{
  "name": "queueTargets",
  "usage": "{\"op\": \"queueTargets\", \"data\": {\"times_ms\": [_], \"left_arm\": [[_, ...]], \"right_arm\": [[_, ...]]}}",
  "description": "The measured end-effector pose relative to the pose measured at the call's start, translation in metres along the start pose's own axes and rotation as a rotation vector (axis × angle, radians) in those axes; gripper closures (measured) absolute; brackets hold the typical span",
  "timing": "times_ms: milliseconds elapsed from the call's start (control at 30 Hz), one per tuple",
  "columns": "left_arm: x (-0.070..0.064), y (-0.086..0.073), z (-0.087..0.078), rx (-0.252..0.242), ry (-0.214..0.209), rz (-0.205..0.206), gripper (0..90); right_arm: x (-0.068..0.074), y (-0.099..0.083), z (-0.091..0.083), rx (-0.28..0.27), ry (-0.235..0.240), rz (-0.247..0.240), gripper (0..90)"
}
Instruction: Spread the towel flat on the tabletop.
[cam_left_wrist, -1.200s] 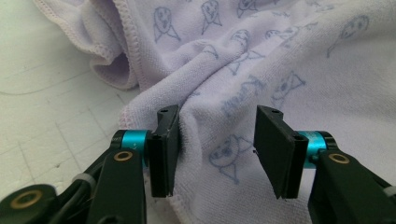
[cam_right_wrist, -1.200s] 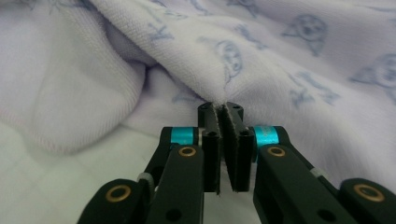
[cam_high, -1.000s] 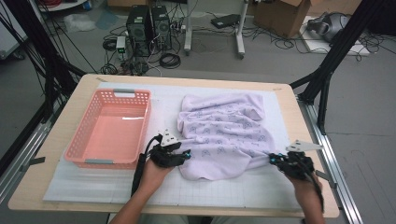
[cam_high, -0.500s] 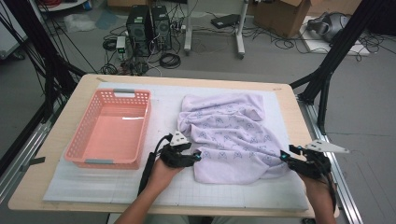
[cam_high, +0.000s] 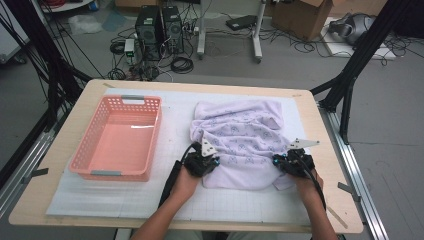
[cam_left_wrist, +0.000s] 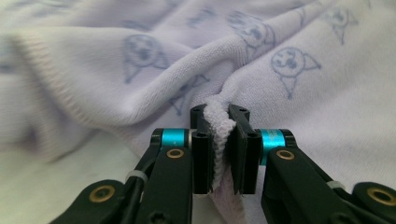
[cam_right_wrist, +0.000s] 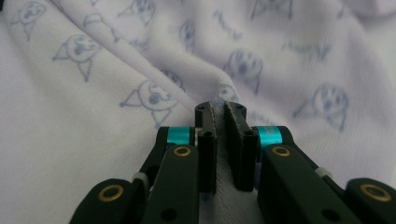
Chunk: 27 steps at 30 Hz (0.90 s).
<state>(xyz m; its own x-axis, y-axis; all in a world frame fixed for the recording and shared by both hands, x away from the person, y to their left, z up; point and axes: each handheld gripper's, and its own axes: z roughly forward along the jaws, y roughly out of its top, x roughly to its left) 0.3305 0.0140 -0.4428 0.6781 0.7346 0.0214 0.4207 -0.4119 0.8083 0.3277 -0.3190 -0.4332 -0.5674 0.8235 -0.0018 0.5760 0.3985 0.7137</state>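
Now both grippers have drawn inward since half a second ago, when the right one stood past the cloth's 3 o'clock edge. The left gripper (cam_high: 209, 163) is clenched on the near hem of the lilac towel (cam_high: 240, 135), a ridge of terry pinched between its jaws in the left gripper view (cam_left_wrist: 219, 140). The right gripper (cam_high: 286, 163) has its jaws nearly together over a thin fold of the same towel (cam_right_wrist: 140, 70) in its own view (cam_right_wrist: 220, 140). The towel lies rumpled at the table's centre, toward 3 o'clock of the pink basket (cam_high: 120, 137), apart from it. Both rest on a white gridded mat (cam_high: 175, 115) over a wooden table (cam_high: 65, 135). Beyond 12 o'clock, computer towers (cam_high: 160, 27), cables and a cardboard box (cam_high: 300, 15) stand on grey floor.
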Motion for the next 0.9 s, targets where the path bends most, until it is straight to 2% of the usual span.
{"op": "queueTargets", "data": {"times_ms": [67,133,233,300,367,400,467,500,567,633,700,767,800,900], "left_arm": [[0.013,0.0,-0.003,-0.03,0.045,-0.038,79.9],[0.022,0.001,-0.004,-0.031,0.1,-0.039,79.8],[0.034,0.004,-0.004,-0.053,0.168,-0.053,79.9],[0.04,0.005,-0.001,-0.065,0.186,-0.065,79.9],[0.043,0.003,0.001,-0.065,0.177,-0.088,78.5],[0.043,0.003,0.001,-0.06,0.164,-0.104,73.9],[0.041,0.001,-0.002,-0.067,0.132,-0.119,58.7],[0.041,0.0,-0.004,-0.063,0.115,-0.12,54.7],[0.039,-0.001,-0.008,-0.068,0.088,-0.128,47.7],[0.037,-0.005,-0.014,-0.077,0.072,-0.112,46.2],[0.034,-0.009,-0.018,-0.072,0.053,-0.107,45.1],[0.033,-0.013,-0.023,-0.064,0.032,-0.101,44.3],[0.032,-0.015,-0.025,-0.055,0.03,-0.093,44.2],[0.032,-0.023,-0.03,-0.054,0.03,-0.103,43.9]], "right_arm": [[-0.003,0.008,0.009,-0.042,0.009,0.014,83.3],[-0.003,0.017,0.021,-0.061,0.006,0.019,82.8],[0.002,0.031,0.04,-0.071,-0.024,-0.018,82.8],[0.004,0.037,0.048,-0.095,-0.052,-0.013,82.8],[0.004,0.04,0.053,-0.103,-0.067,0.007,80.1],[0.004,0.041,0.052,-0.111,-0.063,0.015,75.7],[0.002,0.039,0.044,-0.122,-0.048,0.038,63.7],[0.001,0.037,0.037,-0.147,-0.034,0.055,61.8],[-0.002,0.03,0.018,-0.201,-0.038,0.071,58.7],[-0.006,0.02,-0.001,-0.239,-0.05,0.083,58.2],[-0.009,0.009,-0.019,-0.254,-0.074,0.087,57.8],[-0.011,-0.005,-0.033,-0.244,-0.083,0.107,57.0],[-0.012,-0.012,-0.038,-0.232,-0.086,0.121,56.4],[-0.01,-0.035,-0.047,-0.196,-0.087,0.155,56.1]]}}
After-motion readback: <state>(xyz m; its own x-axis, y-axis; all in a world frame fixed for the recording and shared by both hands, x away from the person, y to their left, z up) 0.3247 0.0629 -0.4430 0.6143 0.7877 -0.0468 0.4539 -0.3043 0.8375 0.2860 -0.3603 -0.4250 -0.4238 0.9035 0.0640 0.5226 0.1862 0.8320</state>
